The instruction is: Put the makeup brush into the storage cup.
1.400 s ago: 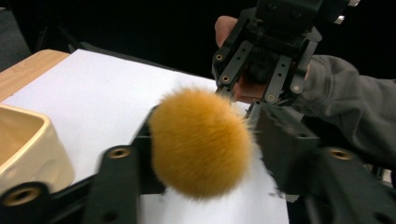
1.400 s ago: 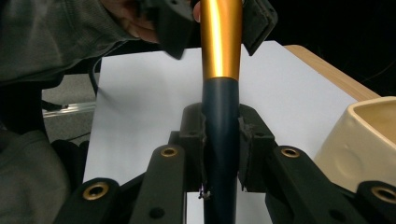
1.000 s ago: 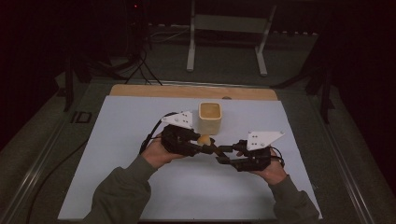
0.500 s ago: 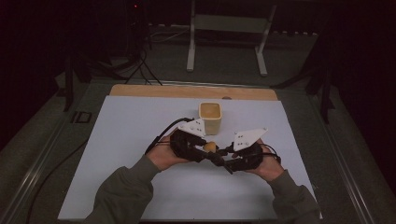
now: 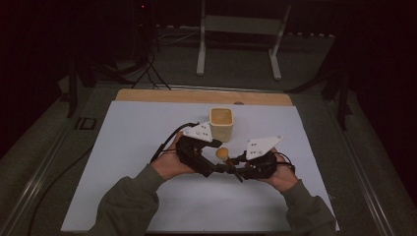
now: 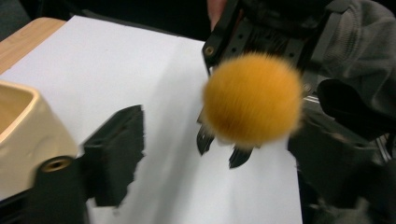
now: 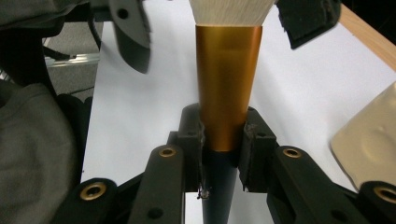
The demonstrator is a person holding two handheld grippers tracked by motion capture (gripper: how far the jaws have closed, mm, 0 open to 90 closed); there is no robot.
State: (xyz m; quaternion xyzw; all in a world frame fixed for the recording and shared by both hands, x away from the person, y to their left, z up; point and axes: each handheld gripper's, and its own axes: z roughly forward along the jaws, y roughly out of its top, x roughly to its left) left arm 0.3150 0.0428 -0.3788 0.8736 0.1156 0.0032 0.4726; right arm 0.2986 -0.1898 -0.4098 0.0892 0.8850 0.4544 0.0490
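A makeup brush with a fluffy orange head [image 6: 252, 98], gold ferrule [image 7: 229, 79] and black handle is held just above the white mat. My right gripper [image 7: 222, 151] is shut on it where the ferrule meets the handle, and in the high view the right gripper [image 5: 238, 170] sits under the brush head [image 5: 223, 154]. My left gripper [image 6: 229, 126] is open, its jaws standing wide on either side of the head without touching it. The left gripper [image 5: 210, 166] faces the right one at the mat's middle.
A cream square cup [image 5: 221, 123] stands upright just beyond the grippers, close to the left jaw [image 6: 23, 135]. The white mat [image 5: 137, 147] covers a wooden table [image 5: 162, 95]. A metal stand [image 5: 236, 29] and cables lie on the dark floor behind.
Both hands have drawn closer together and slightly toward the person. The brush head now sits between the left gripper's open jaws.
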